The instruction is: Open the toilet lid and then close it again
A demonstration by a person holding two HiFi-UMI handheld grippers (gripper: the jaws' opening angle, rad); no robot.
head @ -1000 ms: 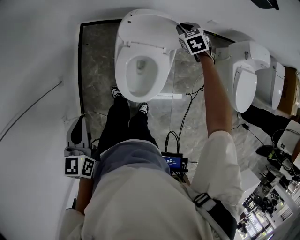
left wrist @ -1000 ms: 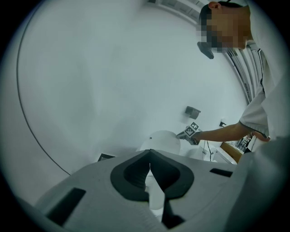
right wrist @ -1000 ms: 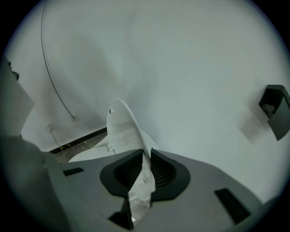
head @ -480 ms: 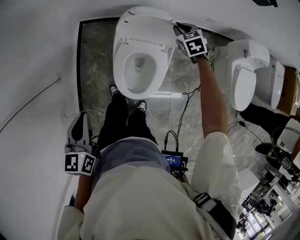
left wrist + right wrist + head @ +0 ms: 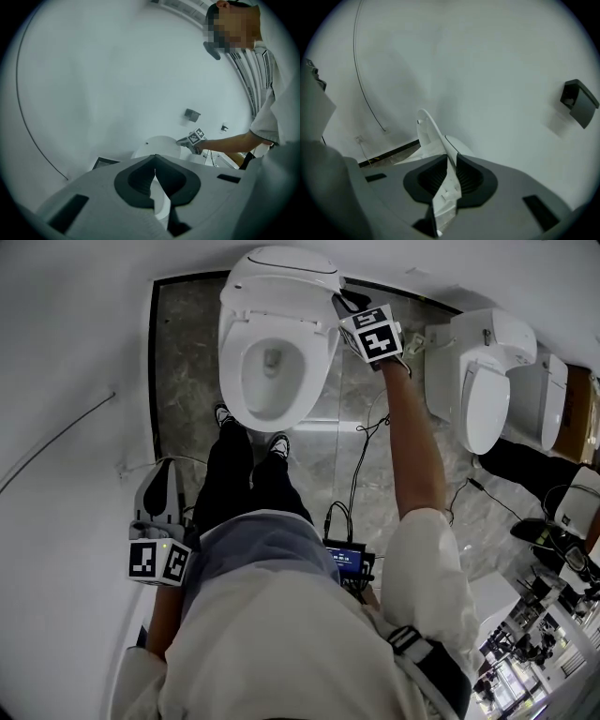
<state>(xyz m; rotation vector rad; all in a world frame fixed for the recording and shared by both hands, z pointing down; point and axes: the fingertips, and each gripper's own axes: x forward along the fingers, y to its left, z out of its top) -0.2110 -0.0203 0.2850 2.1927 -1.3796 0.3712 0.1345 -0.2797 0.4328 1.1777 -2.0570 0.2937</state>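
The toilet lid (image 5: 281, 277) stands raised, almost upright at the far end of the bowl, above the lowered seat (image 5: 234, 381). The right gripper (image 5: 340, 304) pinches the lid's thin right edge between its pads. Done well, the pinch is firm and the hand follows the lid's hinge arc without pulling sideways, lowering it slowly so it does not slam. The right arm (image 5: 417, 456) reaches far forward, nearly straight, with the gripper tilted down. The left gripper (image 5: 167, 474) hangs at the near left, jaws pressed together on nothing.
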